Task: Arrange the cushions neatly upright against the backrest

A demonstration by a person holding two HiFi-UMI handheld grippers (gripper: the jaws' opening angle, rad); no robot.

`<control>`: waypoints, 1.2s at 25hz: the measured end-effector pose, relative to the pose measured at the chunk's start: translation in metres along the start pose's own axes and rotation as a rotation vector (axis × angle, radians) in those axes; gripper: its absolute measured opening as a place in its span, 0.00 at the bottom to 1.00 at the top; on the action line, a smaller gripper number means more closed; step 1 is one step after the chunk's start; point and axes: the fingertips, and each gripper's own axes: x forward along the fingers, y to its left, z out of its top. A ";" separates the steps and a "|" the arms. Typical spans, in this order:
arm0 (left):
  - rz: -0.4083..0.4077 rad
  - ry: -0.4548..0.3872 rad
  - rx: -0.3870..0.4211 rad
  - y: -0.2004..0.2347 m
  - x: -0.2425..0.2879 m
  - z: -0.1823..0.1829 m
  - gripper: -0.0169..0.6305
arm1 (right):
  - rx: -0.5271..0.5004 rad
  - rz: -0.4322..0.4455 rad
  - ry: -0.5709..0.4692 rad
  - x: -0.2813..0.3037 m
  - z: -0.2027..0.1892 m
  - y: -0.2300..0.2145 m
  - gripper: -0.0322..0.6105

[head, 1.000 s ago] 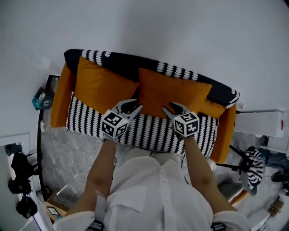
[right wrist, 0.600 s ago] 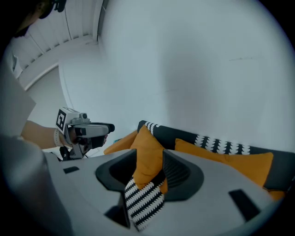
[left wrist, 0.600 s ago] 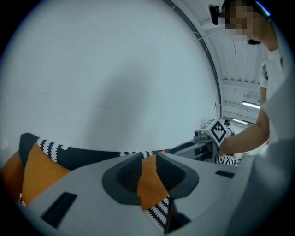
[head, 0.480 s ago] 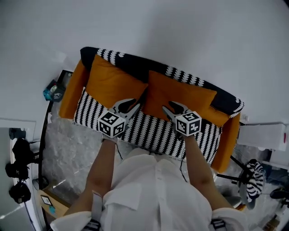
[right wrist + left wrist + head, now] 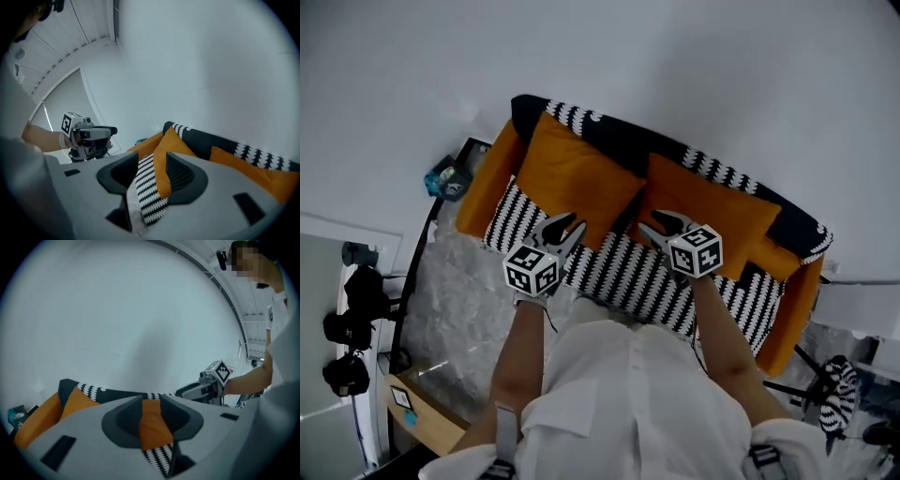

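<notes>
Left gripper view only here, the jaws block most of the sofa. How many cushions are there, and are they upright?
Observer: Two. One orange cushion and a second orange cushion lean upright on the backrest, side by side.
Operator: Right gripper holding anything?
Observer: No. The right gripper has its jaws apart, with nothing between them.
Operator: Anything on the floor nearby?
Observer: Black camera gear stands at the head view's left edge.
</notes>
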 end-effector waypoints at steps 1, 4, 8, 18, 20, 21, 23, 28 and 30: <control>0.013 -0.006 0.000 0.012 -0.005 0.003 0.23 | -0.010 0.008 0.003 0.011 0.006 0.005 0.35; 0.031 -0.026 -0.013 0.050 -0.007 0.010 0.24 | -0.033 0.023 0.016 0.046 0.023 0.011 0.35; 0.008 -0.009 -0.038 0.103 0.000 0.008 0.24 | -0.043 -0.001 0.044 0.093 0.038 0.013 0.35; -0.046 0.087 -0.042 0.270 0.018 0.005 0.29 | -0.001 -0.116 0.167 0.229 0.052 -0.019 0.42; -0.065 0.112 -0.035 0.293 0.024 0.002 0.29 | -0.010 -0.134 0.214 0.254 0.044 -0.026 0.43; -0.078 0.128 -0.025 0.302 0.028 0.000 0.29 | -0.016 -0.144 0.240 0.265 0.040 -0.030 0.43; -0.122 0.172 0.016 0.315 0.039 -0.005 0.30 | -0.023 -0.168 0.290 0.282 0.030 -0.042 0.44; -0.288 0.298 0.137 0.334 0.090 -0.016 0.33 | -0.036 -0.223 0.369 0.306 0.022 -0.076 0.45; -0.339 0.354 0.186 0.339 0.112 -0.024 0.33 | -0.047 -0.233 0.411 0.310 0.016 -0.087 0.45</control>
